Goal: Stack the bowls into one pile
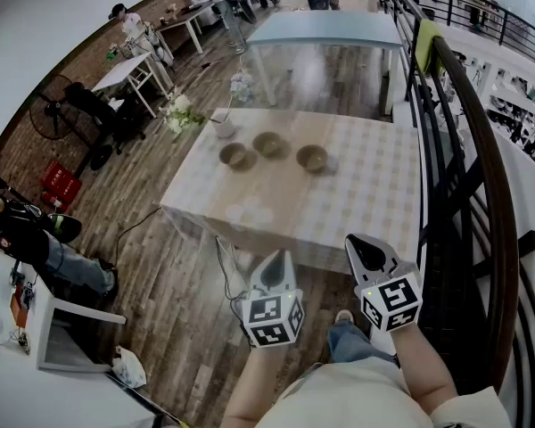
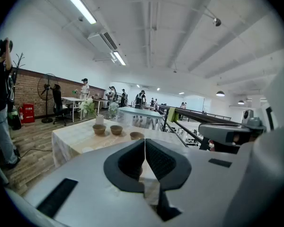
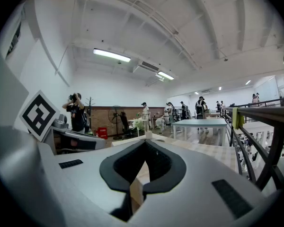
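3 separate bowls and a white cup share the table.

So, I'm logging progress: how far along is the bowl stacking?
Done: nothing. The left bowl, middle bowl and right bowl sit apart in a row on the table. In hand: nothing. The left tool and right tool are shut, empty, short of the table. Left: all the stacking.
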Tool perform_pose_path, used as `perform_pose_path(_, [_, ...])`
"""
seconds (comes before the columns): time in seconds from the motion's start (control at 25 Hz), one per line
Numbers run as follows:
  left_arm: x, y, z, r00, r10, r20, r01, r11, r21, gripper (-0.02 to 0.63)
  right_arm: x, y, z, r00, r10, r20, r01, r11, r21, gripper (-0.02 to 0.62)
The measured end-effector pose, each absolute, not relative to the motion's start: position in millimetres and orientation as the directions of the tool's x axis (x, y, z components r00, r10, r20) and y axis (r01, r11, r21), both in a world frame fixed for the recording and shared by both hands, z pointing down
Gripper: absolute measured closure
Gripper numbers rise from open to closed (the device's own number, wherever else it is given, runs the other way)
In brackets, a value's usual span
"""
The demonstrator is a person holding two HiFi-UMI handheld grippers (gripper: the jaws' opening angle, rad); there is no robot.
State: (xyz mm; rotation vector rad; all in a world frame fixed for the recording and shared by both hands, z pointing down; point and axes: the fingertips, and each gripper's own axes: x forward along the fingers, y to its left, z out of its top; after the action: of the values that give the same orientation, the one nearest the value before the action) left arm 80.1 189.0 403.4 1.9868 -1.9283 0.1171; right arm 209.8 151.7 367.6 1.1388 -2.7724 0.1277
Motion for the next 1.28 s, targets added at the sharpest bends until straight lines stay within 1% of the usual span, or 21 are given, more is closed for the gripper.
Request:
perform_pose_path(0.12, [73, 226, 401, 0.038, -0.949, 0.312, -0.980, 0.025, 0.196, 0.601, 205, 186, 365, -0.713, -0.684, 0.158, -0.696, 0.717, -0.040, 0.595])
perform_pose_path(0.24, [70, 255, 402, 0.033, -0.946, 0.322, -0.977, 0.037, 0.208, 0.601, 201, 217, 371, -0.726, -0.660, 0.190, -0.678, 0.735, -0.037, 0.595])
perform_pose_path(0.48, [76, 283, 396, 0.039, -0.949, 0.312, -0.975, 0.032, 0.222, 0.601, 205, 250, 368, -0.731, -0.653, 0.199, -0.668, 0.744, -0.013, 0.595])
perform_pose_path(1.0, [76, 291, 379, 0.048, -0.958, 0.281, -0.982, 0.006, 0.188, 0.601, 200, 255, 363, -0.729, -0.657, 0.192, -0.676, 0.736, -0.046, 0.594])
perform_pose_path(1.28, [79, 294, 385, 0.066, -0.953, 0.295, -0.980, -0.007, 0.197, 0.601, 207, 255, 359, -0.714, -0.678, 0.176, -0.696, 0.715, -0.064, 0.594])
